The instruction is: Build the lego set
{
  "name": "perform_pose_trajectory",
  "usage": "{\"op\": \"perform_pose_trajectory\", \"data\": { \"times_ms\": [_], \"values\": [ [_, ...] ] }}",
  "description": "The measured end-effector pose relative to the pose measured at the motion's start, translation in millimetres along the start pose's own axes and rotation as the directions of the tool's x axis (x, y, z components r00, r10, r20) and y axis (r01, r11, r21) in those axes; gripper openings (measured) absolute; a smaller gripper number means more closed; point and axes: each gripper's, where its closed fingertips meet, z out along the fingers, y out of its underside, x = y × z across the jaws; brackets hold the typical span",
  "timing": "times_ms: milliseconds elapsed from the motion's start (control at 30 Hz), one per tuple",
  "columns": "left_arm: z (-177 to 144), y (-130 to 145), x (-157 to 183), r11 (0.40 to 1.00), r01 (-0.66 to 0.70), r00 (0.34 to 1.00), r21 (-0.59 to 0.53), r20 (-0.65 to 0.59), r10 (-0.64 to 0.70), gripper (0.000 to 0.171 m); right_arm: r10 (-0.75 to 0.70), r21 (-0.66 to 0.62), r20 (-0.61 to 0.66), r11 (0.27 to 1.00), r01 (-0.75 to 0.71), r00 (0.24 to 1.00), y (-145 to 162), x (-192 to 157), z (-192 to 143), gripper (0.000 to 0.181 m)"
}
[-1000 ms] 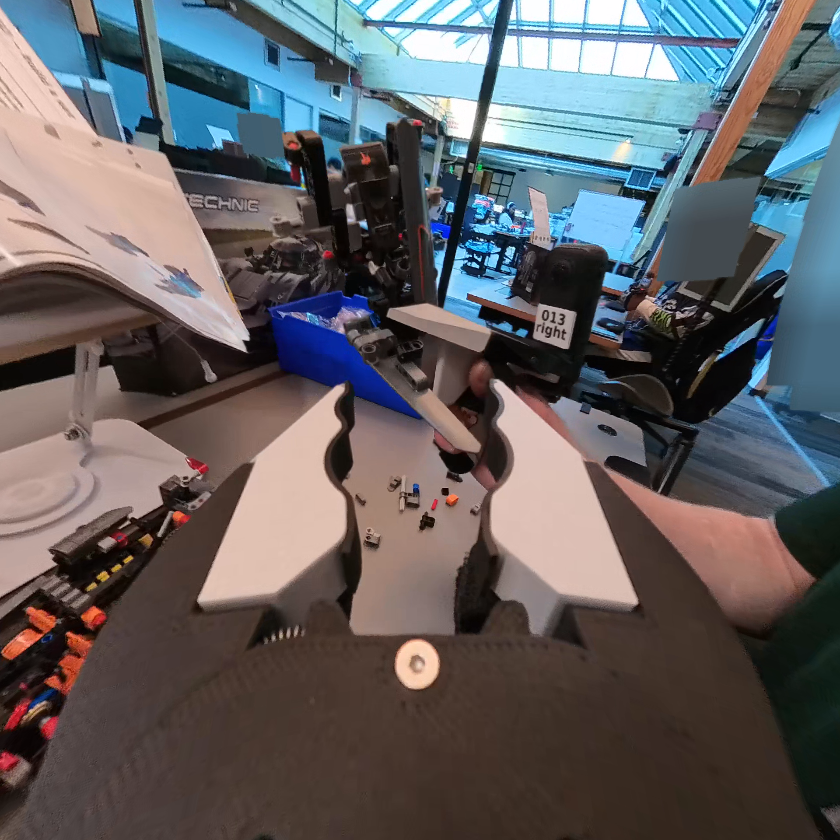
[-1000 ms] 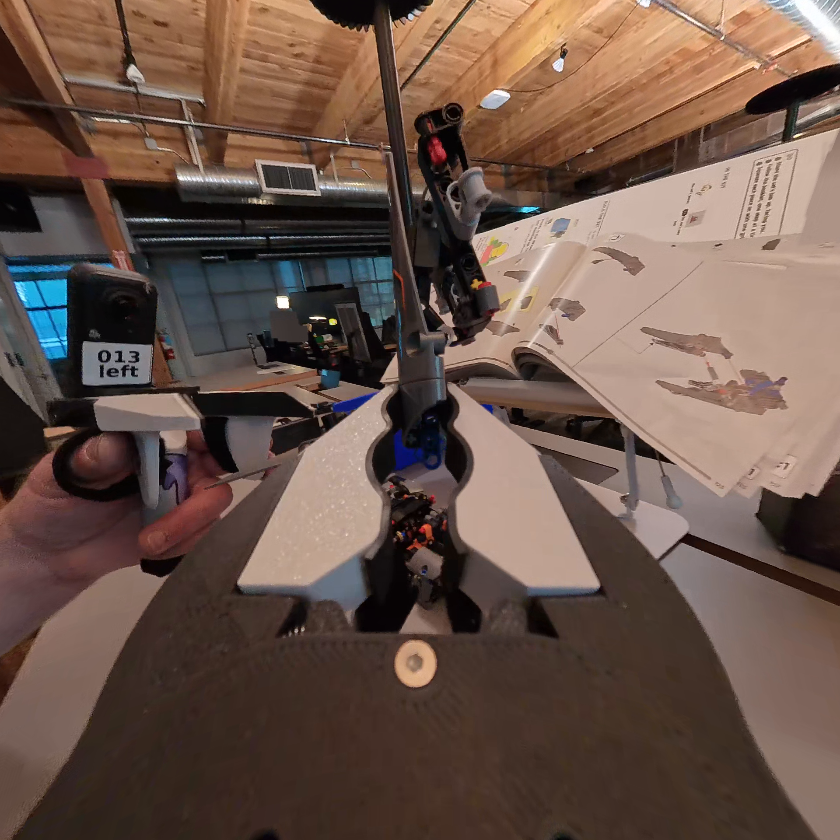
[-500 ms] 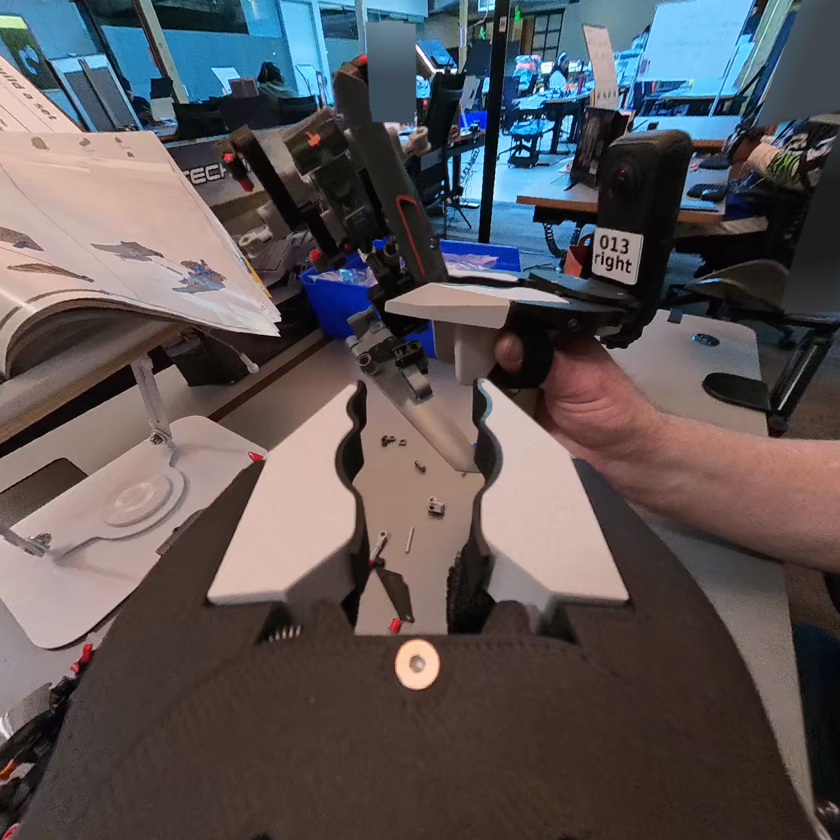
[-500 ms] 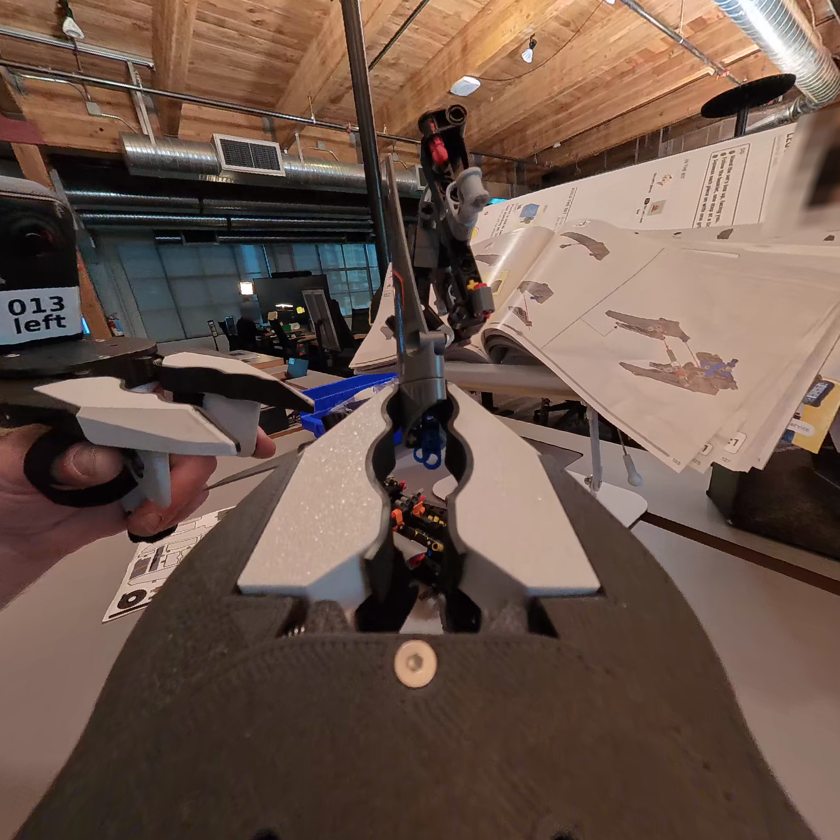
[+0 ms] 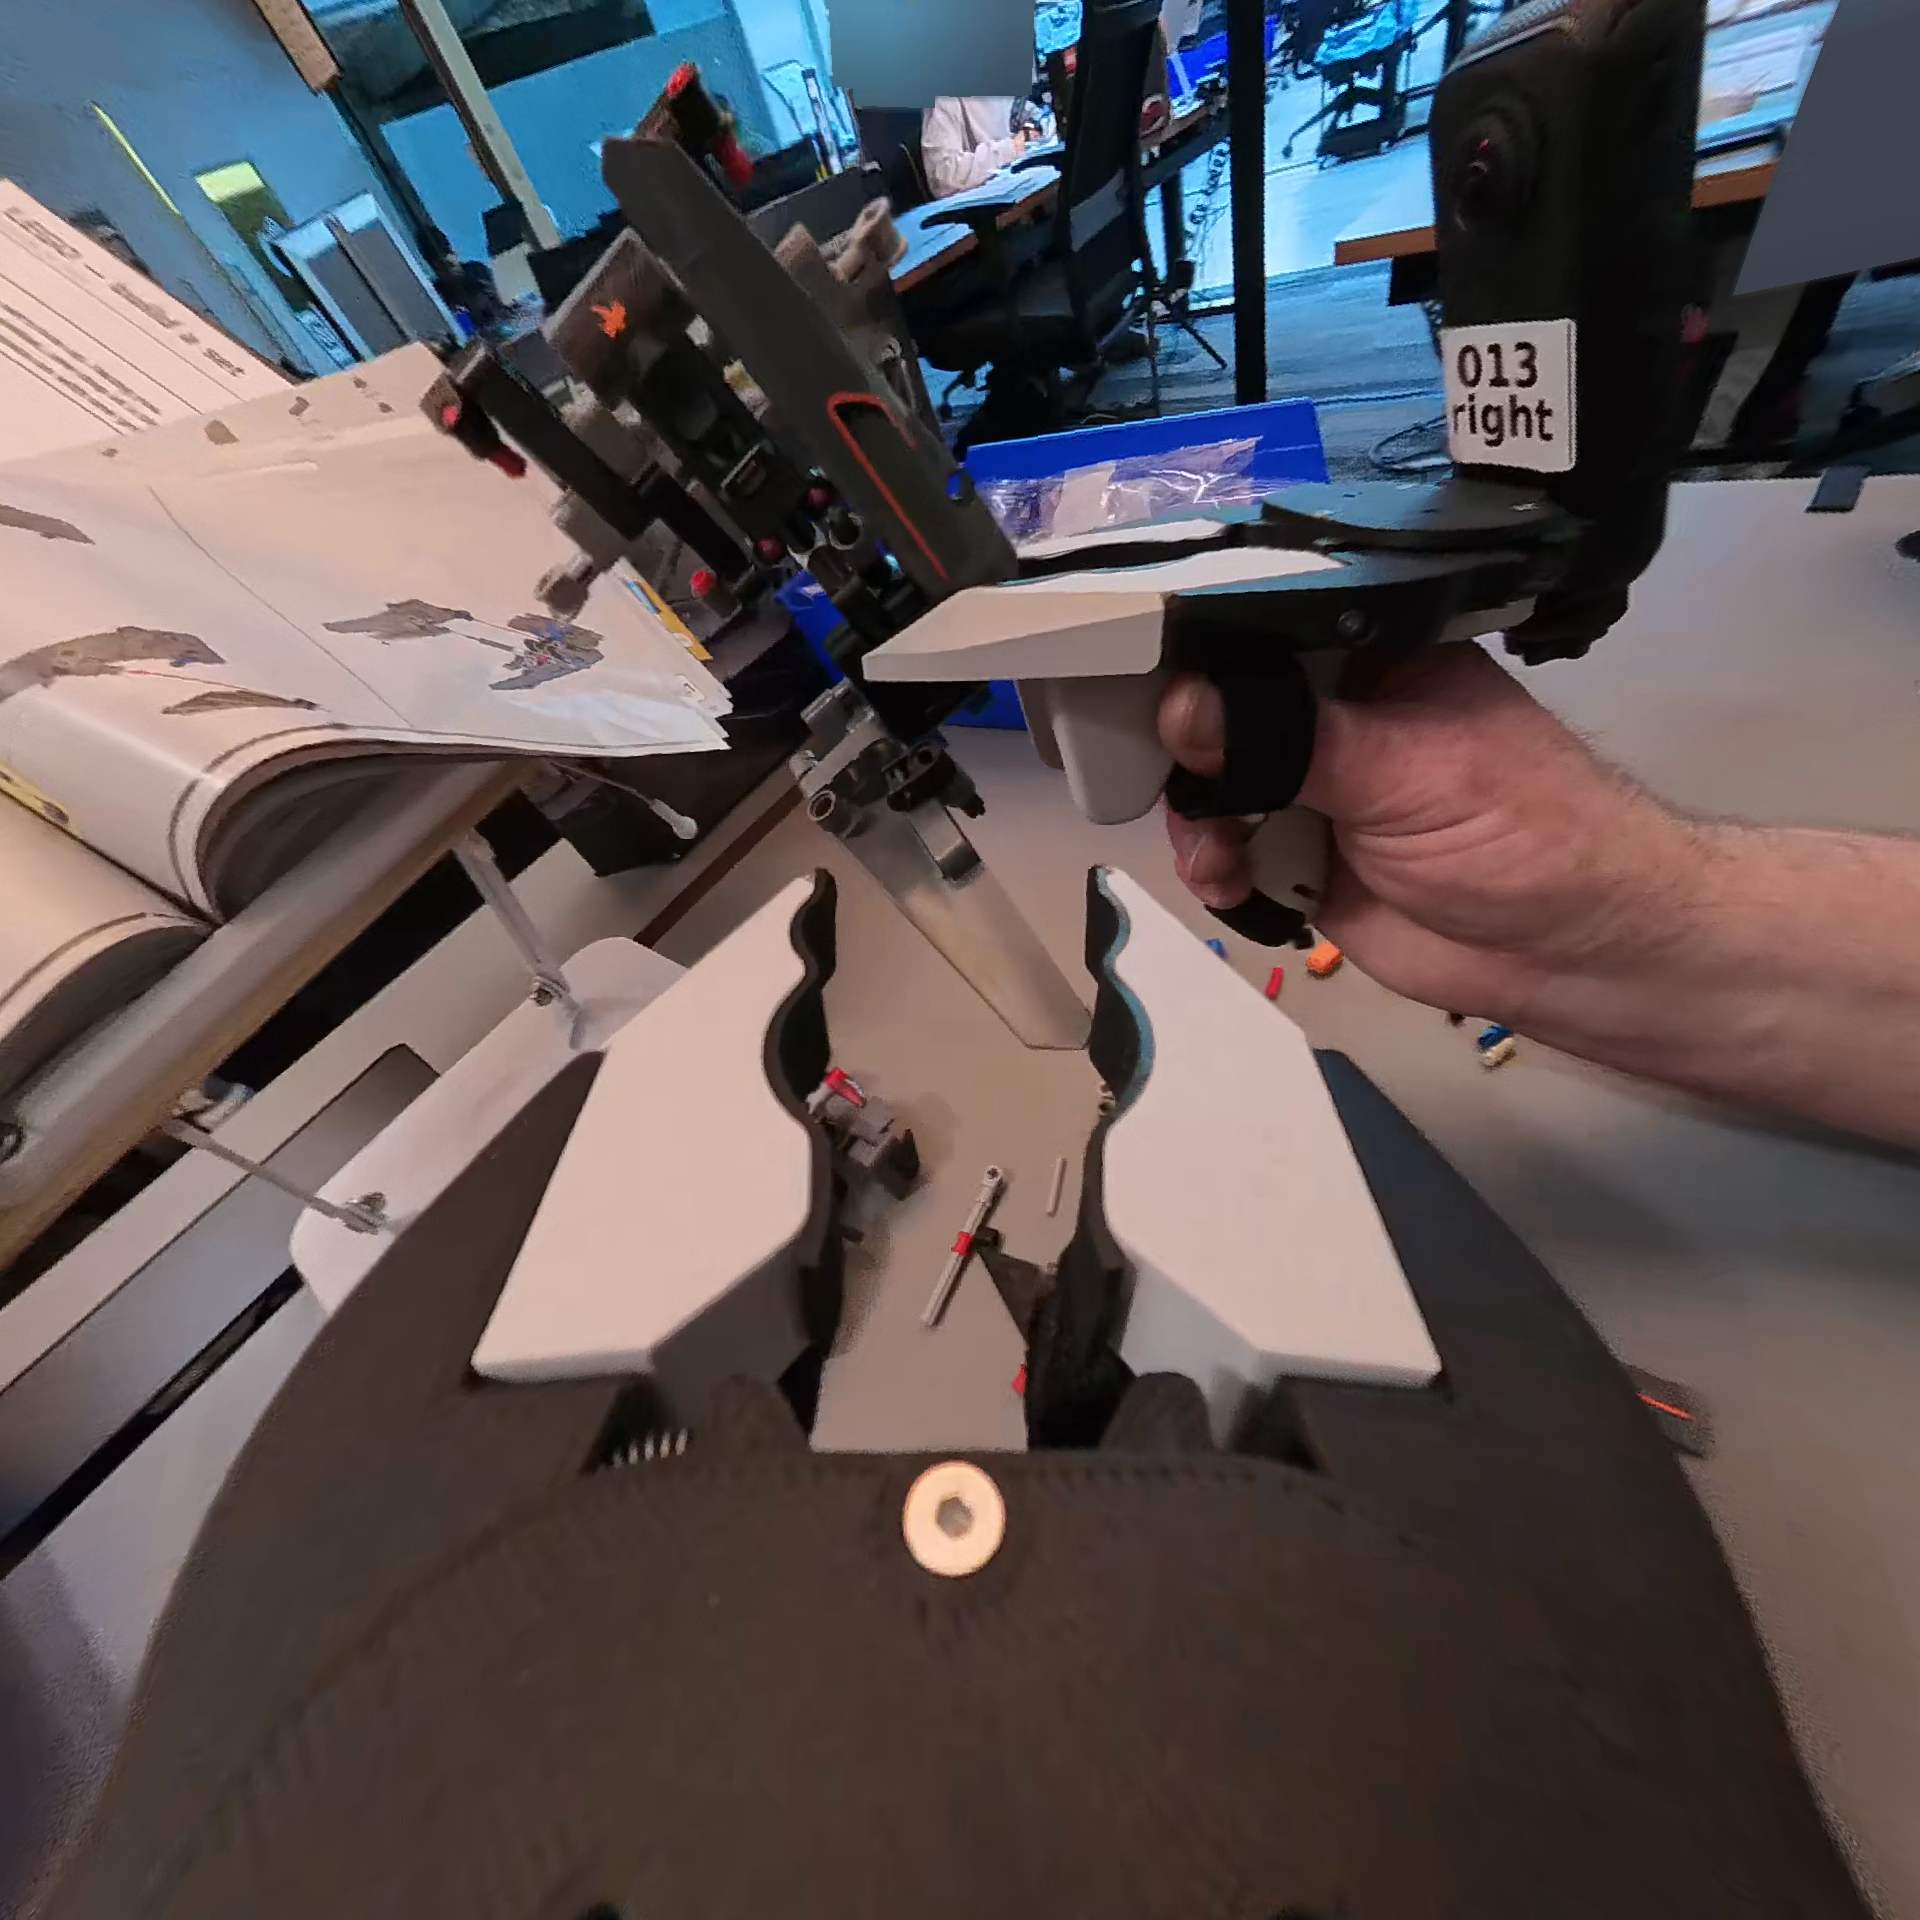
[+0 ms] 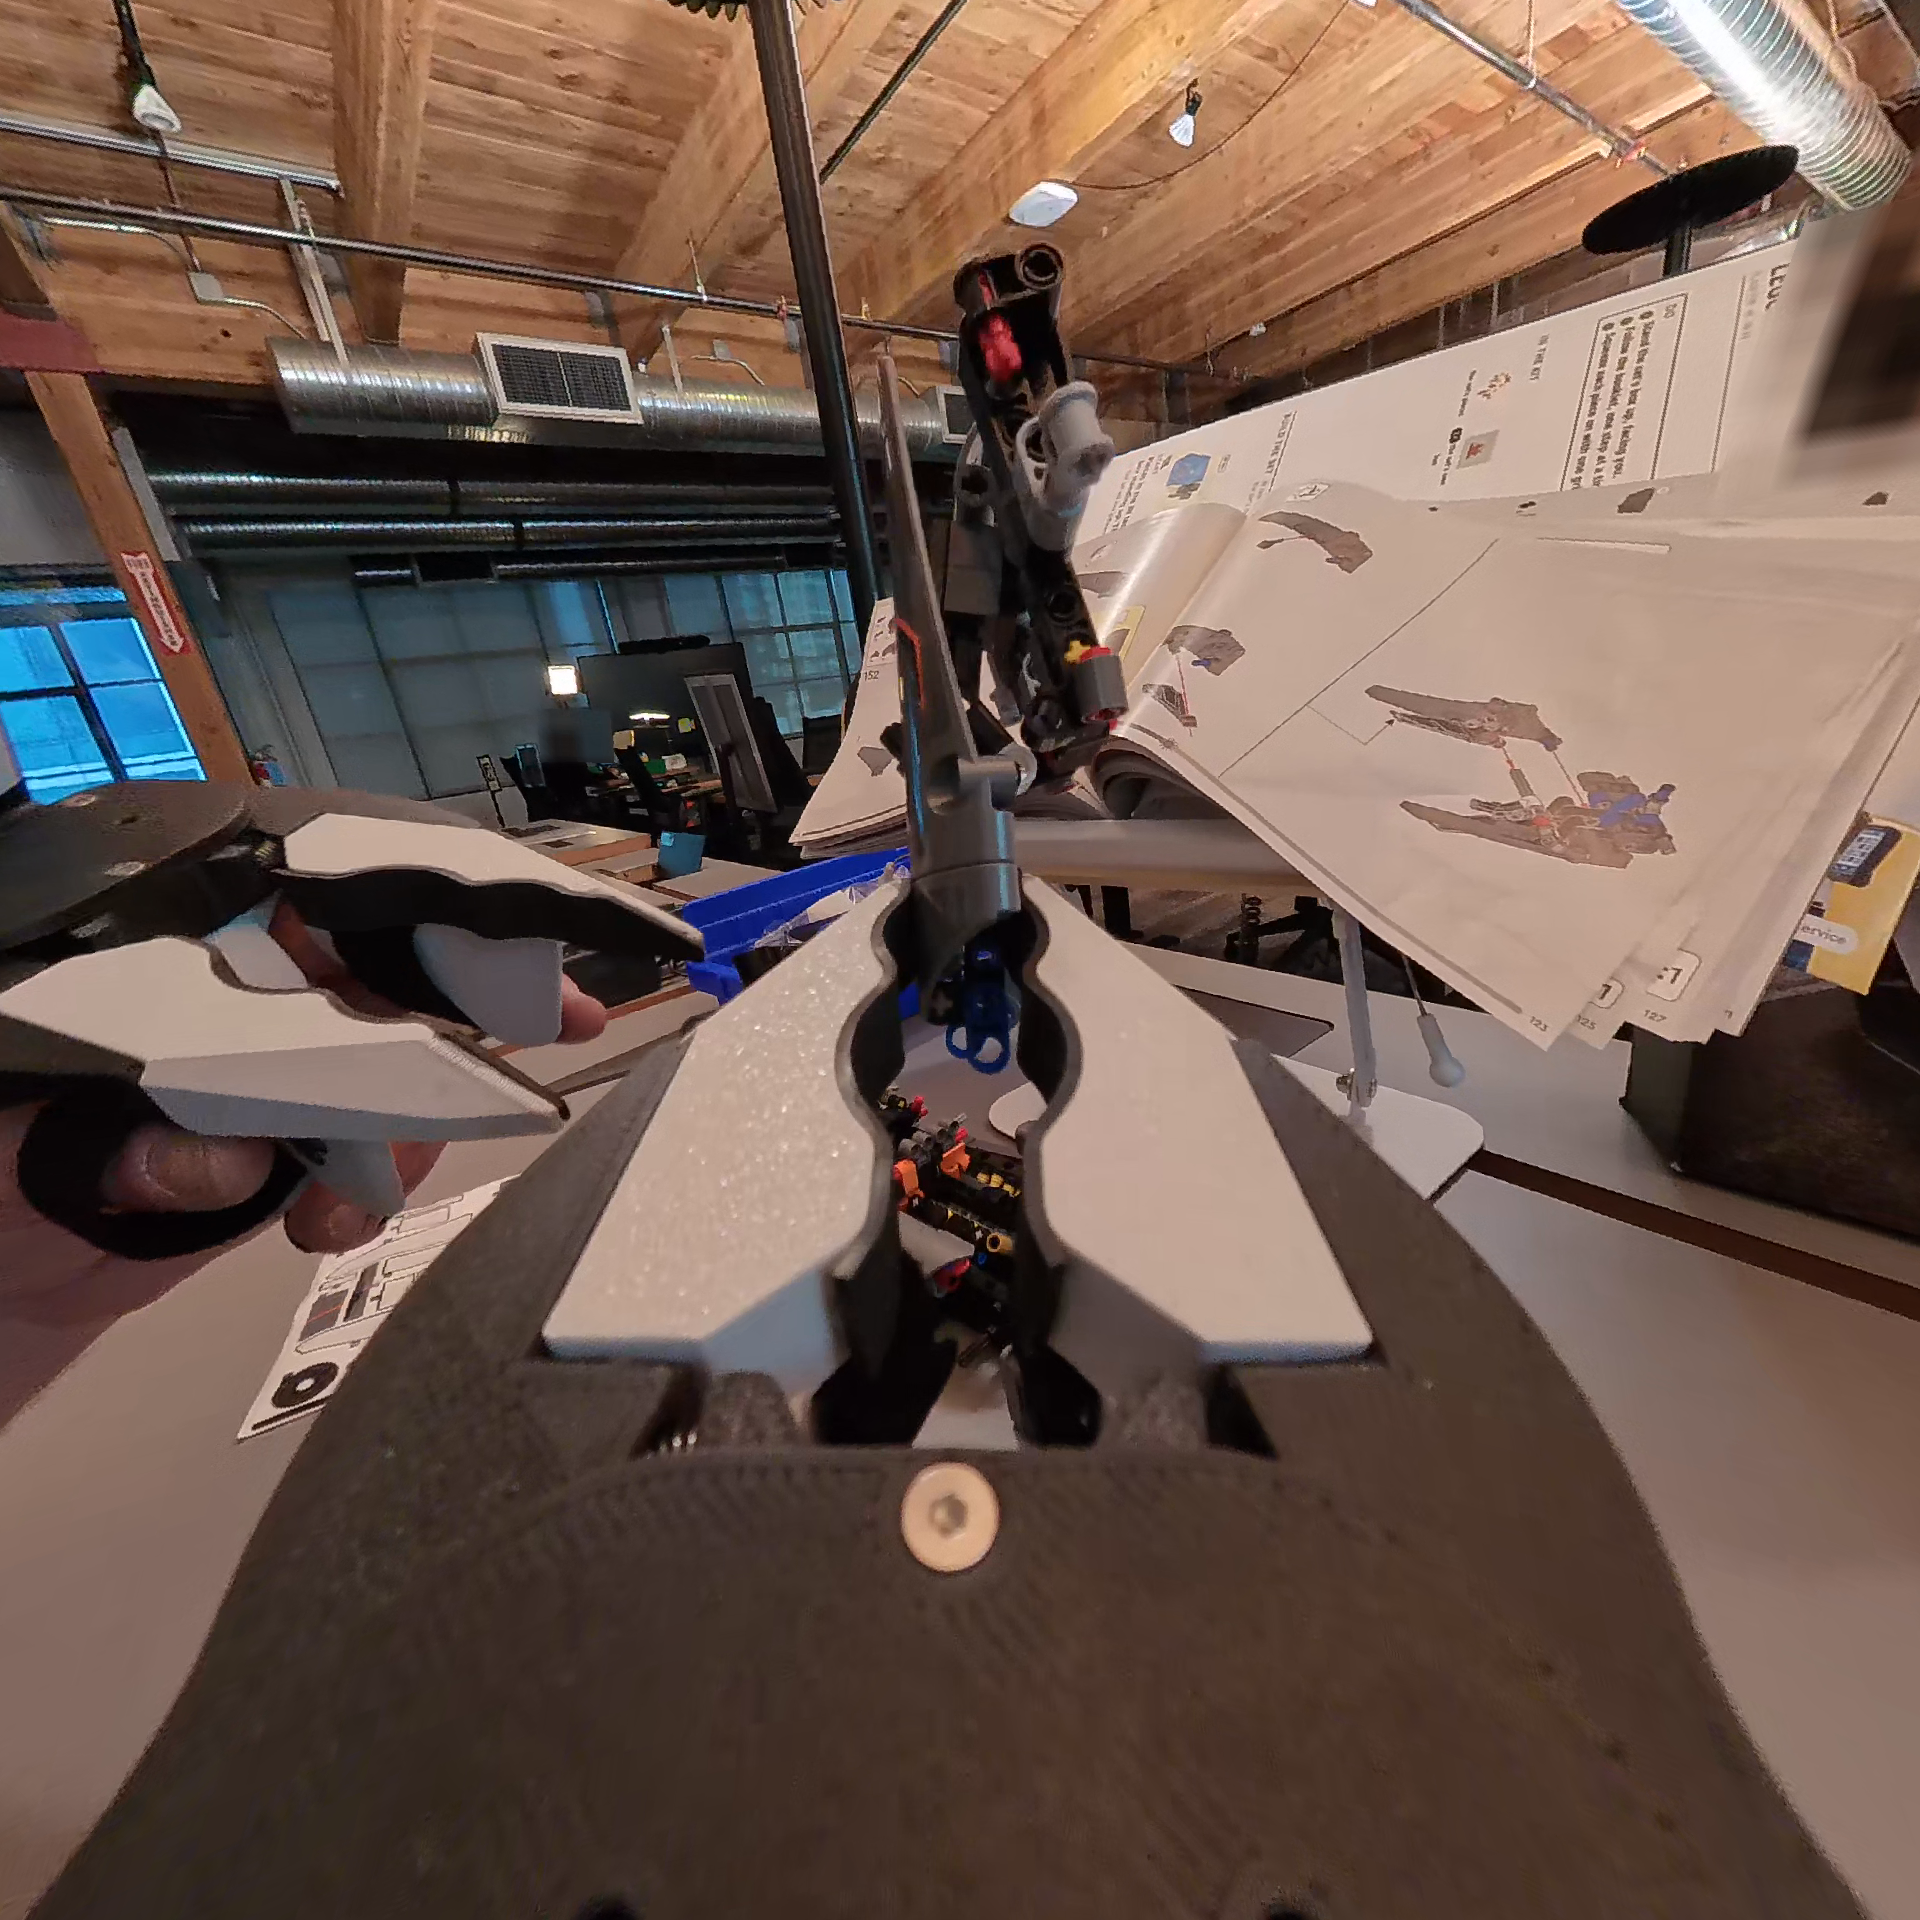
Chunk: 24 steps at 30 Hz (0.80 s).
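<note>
My right gripper [image 6: 958,914] is shut on the lower stem of a tall dark grey lego assembly [image 6: 940,727] with red pins, holding it upright above the table. In the left wrist view the same gripper [image 5: 997,644] and a hand hold the assembly [image 5: 831,457] tilted, with its light grey pointed panel [image 5: 966,925] pointing down toward my left gripper [image 5: 956,894]. My left gripper is open and empty; in the right wrist view it [image 6: 623,1029] sits left of the assembly, apart from it. A grey axle with a red bush [image 5: 961,1242] and a small dark grey piece [image 5: 873,1143] lie on the table below.
An open instruction booklet [image 5: 312,623] on a stand overhangs the table on the left, and also shows in the right wrist view [image 6: 1507,727]. A blue bin [image 5: 1143,457] stands behind. Small loose parts [image 5: 1320,956] lie on the right, a pile of parts [image 6: 956,1174] below, a sticker sheet [image 6: 353,1309] left. Across from one pair of fingers to the other is roughly 7 centimetres.
My left gripper has tipped downward and moved closer to the assembly, staying open. The right gripper has kept its hold and leaned the assembly's top away to the left.
</note>
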Motion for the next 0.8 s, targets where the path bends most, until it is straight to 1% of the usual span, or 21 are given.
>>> {"op": "perform_pose_trajectory", "data": {
  "times_ms": [133, 233, 333, 467, 567, 633, 800],
  "values": [
    [1, 0, 1, 0.998, -0.065, 0.996, 0.003, 0.056, 0.065, 0.046, 0.02, 0.001, 0.0, 1.0, -0.02, 1.0, 2, 1, 0, 0.014],
    [4, 3, 2, 0.99, -0.142, 0.985, -0.025, 0.093, 0.143, 0.047, 0.014, -0.004, 0.003, 1.0, -0.014, 1.0, 3, 0, 0, 0.014],
    [6, 1, 3, 0.985, -0.168, 0.981, -0.029, 0.092, 0.17, 0.046, 0.009, -0.007, 0.008, 1.0, -0.009, 1.0, 3, -1, 0, 0.014],
    [7, -3, 4, 0.984, -0.176, 0.982, -0.031, 0.062, 0.178, 0.045, 0.004, -0.008, 0.009, 1.0, -0.003, 1.0, 3, -2, 0, 0.014],
    [5, -10, 6, 0.983, -0.181, 0.983, -0.003, 0.026, 0.181, 0.042, -0.001, -0.009, 0.011, 1.0, 0.001, 1.0, 4, -2, 0, 0.014],
    [5, -11, 5, 0.982, -0.187, 0.982, -0.011, 0.005, 0.187, 0.041, -0.006, -0.012, 0.014, 1.0, 0.006, 1.0, 4, -3, 0, 0.014],
    [6, -13, -2, 0.982, -0.19, 0.981, -0.019, -0.032, 0.19, 0.029, -0.007, -0.013, 0.02, 1.0, 0.008, 1.0, 5, -5, 1, 0.014]
  ]
}}
